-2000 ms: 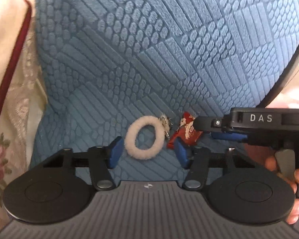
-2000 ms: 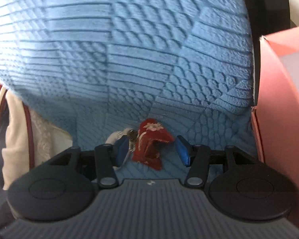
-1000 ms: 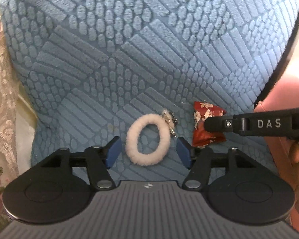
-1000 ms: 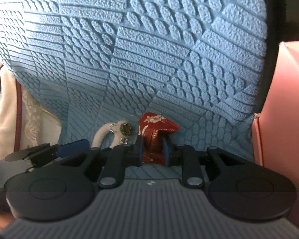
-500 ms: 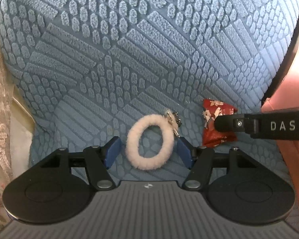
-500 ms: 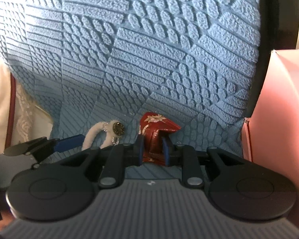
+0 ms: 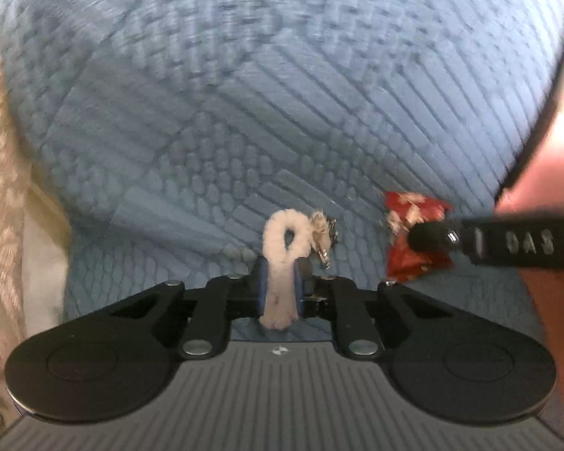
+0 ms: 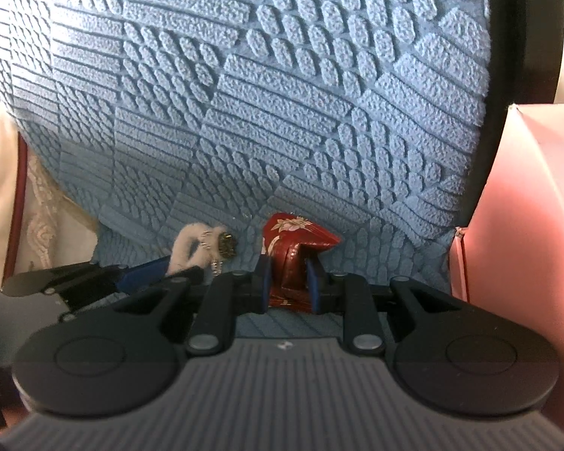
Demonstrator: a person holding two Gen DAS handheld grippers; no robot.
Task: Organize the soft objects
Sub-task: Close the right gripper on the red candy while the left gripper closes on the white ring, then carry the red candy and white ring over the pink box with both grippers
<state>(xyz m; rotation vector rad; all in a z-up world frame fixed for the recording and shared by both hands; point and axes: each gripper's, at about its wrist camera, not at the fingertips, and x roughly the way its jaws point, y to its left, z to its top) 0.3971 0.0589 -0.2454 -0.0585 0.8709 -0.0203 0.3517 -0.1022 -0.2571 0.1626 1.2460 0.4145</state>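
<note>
A fluffy white hair tie (image 7: pixel 281 259) with a small metal charm (image 7: pixel 324 233) is squeezed flat between the blue pads of my left gripper (image 7: pixel 281 291), which is shut on it over the blue textured cushion (image 7: pixel 267 112). The hair tie also shows in the right wrist view (image 8: pixel 190 246). A red floral fabric pouch (image 8: pixel 291 255) is pinched in my right gripper (image 8: pixel 287 282), which is shut on it. The pouch (image 7: pixel 413 233) and the right gripper's arm also show at the right of the left wrist view.
A pink box (image 8: pixel 534 233) stands close on the right, past the cushion's dark edge. Cream lace and floral fabric (image 7: pixel 11 225) lies to the left of the cushion.
My left gripper has closed on the white hair tie, squeezing the ring flat. The left view is blurred by motion. My right gripper stays shut on the red pouch.
</note>
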